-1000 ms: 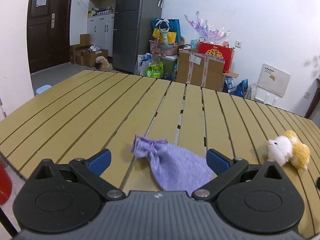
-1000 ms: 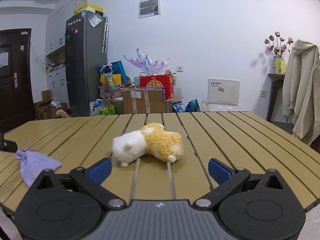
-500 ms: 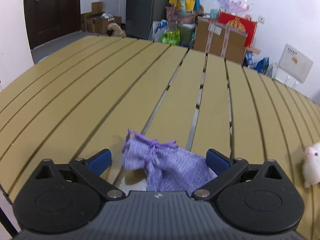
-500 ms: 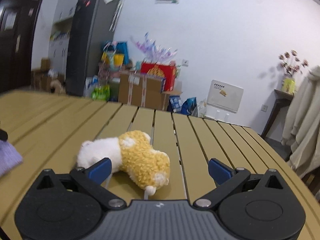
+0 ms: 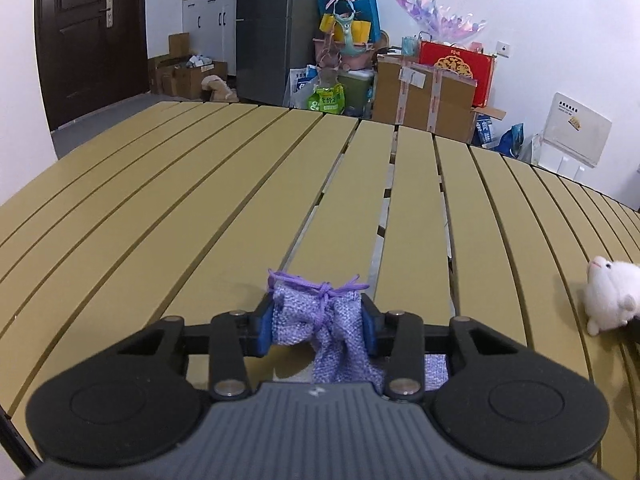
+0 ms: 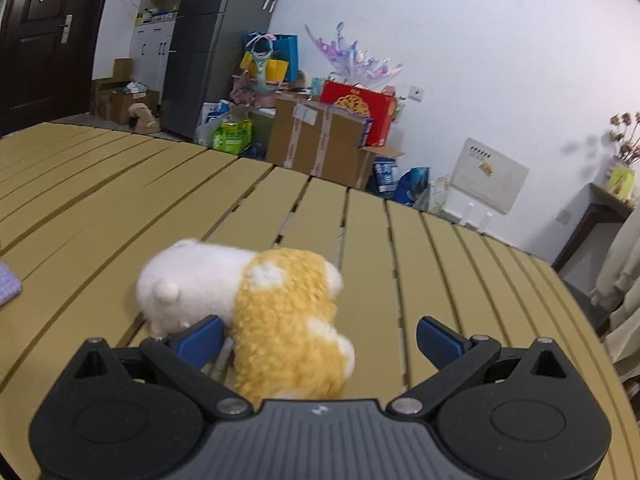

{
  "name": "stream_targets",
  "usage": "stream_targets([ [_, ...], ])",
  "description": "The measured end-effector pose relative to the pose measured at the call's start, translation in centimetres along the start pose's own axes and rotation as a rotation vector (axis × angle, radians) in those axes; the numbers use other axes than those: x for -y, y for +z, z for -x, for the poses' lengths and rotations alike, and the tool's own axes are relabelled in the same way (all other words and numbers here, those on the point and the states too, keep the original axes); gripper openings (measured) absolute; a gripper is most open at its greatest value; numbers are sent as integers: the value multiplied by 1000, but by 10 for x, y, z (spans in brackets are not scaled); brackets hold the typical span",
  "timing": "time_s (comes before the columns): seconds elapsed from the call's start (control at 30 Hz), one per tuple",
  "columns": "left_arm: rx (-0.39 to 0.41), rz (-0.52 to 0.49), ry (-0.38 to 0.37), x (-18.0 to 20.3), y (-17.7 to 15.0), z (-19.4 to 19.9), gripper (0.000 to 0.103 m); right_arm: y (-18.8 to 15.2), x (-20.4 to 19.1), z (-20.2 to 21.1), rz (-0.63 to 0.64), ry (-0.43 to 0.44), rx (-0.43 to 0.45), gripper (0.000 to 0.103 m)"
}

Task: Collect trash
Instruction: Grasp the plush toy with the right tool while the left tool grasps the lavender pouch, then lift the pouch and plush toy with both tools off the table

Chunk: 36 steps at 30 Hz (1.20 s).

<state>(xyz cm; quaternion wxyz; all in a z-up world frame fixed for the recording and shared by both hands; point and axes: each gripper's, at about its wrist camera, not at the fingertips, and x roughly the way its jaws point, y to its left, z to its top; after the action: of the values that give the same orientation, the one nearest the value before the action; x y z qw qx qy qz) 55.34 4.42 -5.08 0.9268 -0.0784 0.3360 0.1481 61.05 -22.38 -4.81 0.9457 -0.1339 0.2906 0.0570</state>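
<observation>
The purple drawstring pouch (image 5: 320, 320) sits pinched at its gathered neck between the blue pads (image 5: 265, 330) of the left gripper (image 5: 318, 330), jaws clamped tight on the knit fabric, tie strings poking out just above. The pouch's lower part hangs down behind the fingers toward the slatted yellow table (image 5: 200, 208); whether it touches the slats I cannot tell.

Over on the right side, the plush toy (image 6: 248, 300), white at the head and golden-yellow at the back, lies on the table (image 6: 440, 280) between the spread fingers of the right gripper (image 6: 320, 340). Those jaws stand wide apart; the left blue pad (image 6: 200, 340) is right against the toy's white underside, the other pad well clear of it. The toy is a bit blurred. In the left wrist view the toy's white head (image 5: 608, 296) peeks in at the far right edge.

Beyond the table's far end: taped cardboard boxes (image 5: 428, 100), a red gift box (image 5: 456, 68), a grey fridge (image 5: 280, 28), a dark door (image 5: 92, 36).
</observation>
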Motion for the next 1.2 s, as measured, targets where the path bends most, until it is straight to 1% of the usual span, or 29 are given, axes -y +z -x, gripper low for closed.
stream_targets([
  [0.1,12,0,-6,-1,1,1,41,0,-2,-7,-25,-22,-24,102],
  [0.23,19,-7,-6,0,1,1,41,-2,-3,-14,-69,-21,-49,97],
  [0.3,17,-7,-9,-2,-2,2,41,-4,-2,-16,-101,-9,-48,89],
  [0.37,18,-8,-10,-3,-3,1,41,-6,1,-15,-148,24,-56,74],
  [0.4,17,-8,-9,-3,-2,1,41,-6,3,-15,-170,44,-61,70],
  [0.43,18,-8,-10,-3,-3,1,41,-7,4,-15,-190,63,-65,63],
  [0.47,19,-7,-11,-3,-3,1,41,-7,4,-14,-200,76,-66,51],
  [0.5,20,-6,-13,-3,-2,1,41,-6,3,-16,-198,81,-76,51],
  [0.6,31,-5,-15,-3,-3,5,41,-9,-1,-13,-187,65,-60,50],
  [0.8,70,-9,-36,-7,-2,23,41,-13,0,-6,-249,64,-48,48],
  [0.97,86,-18,-36,-11,-1,41,41,-18,-1,13,-274,71,-2,48],
  [1.2,104,-30,-39,-15,-4,75,41,-18,-6,49,-273,93,30,48],
])
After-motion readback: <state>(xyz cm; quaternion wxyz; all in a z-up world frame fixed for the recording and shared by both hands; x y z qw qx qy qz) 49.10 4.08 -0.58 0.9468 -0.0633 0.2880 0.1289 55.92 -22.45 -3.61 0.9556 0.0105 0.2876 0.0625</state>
